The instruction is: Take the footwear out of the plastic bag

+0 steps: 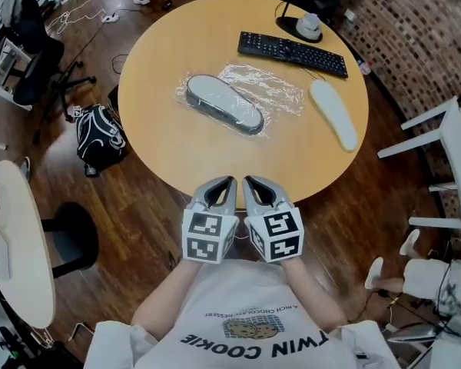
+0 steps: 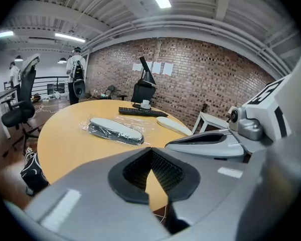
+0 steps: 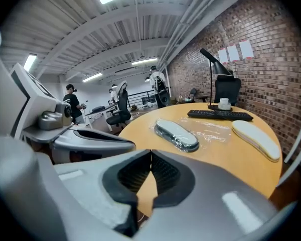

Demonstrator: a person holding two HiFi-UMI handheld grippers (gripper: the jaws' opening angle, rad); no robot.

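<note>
While the left gripper [image 1: 229,180] and right gripper [image 1: 247,180] hover shut and empty at the table [image 1: 177,160] edge, one slipper [image 1: 223,104] lies bagged mid-table. Approach step, I'd say; next, pin the bag [image 1: 280,91] and draw the slipper out.

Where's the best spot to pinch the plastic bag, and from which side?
Probably the empty part of the plastic bag, which lies loose and flat on the keyboard side of the slipper. Come in low from the right. Where the bag opens can't be made out.
</note>
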